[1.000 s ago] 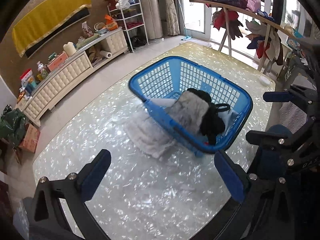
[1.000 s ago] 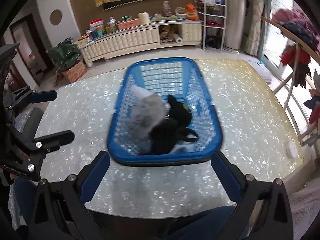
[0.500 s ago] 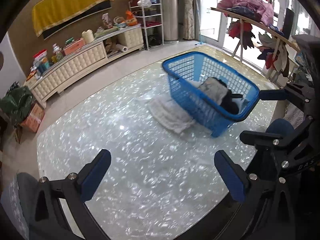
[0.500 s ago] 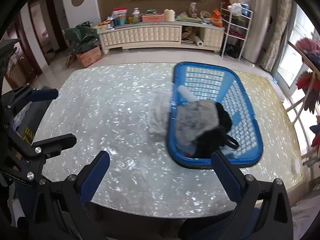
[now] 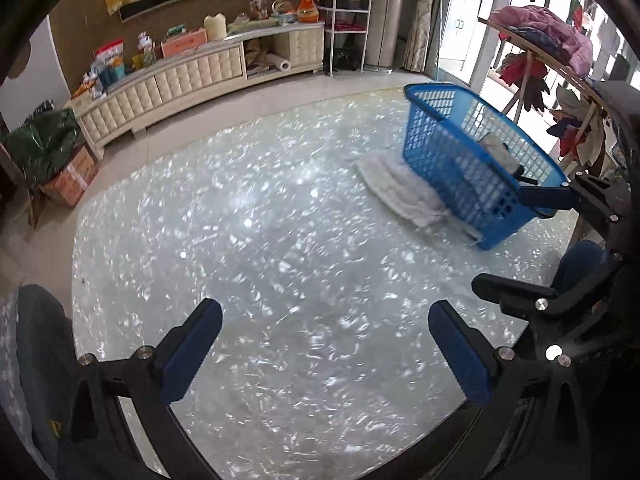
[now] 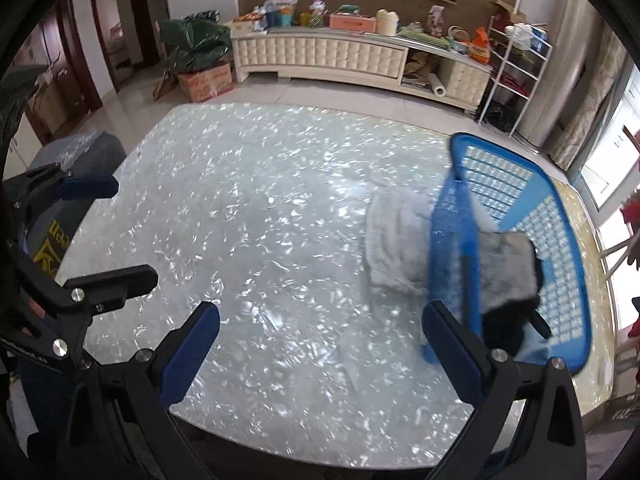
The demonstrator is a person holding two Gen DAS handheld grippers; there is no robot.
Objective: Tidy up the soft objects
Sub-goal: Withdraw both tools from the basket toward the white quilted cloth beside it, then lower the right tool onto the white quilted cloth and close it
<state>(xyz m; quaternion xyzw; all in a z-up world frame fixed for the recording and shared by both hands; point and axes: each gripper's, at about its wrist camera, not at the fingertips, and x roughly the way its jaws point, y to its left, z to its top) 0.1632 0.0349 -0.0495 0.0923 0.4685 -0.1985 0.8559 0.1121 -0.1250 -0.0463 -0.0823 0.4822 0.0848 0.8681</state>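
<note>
A blue plastic laundry basket (image 5: 472,160) (image 6: 560,240) stands on the right part of a pearly white table (image 5: 280,260) (image 6: 260,240). It holds a grey fuzzy cloth (image 6: 506,268) (image 5: 496,148) and a black soft item (image 6: 506,320). A whitish folded towel (image 5: 404,192) (image 6: 394,240) lies on the table against the basket's left side. My left gripper (image 5: 324,352) is open and empty over the near table. My right gripper (image 6: 320,352) is open and empty, left of the basket.
A long cream sideboard (image 5: 192,80) (image 6: 340,56) with clutter lines the far wall. A white wire shelf (image 6: 516,76) stands at its right. A clothes rack (image 5: 552,52) with garments is beyond the basket. A cardboard box and green bag (image 6: 200,60) sit on the floor.
Both grippers have pulled back and swung left. The basket has shifted from the centre of both views to the right side. The jaws stay open.
</note>
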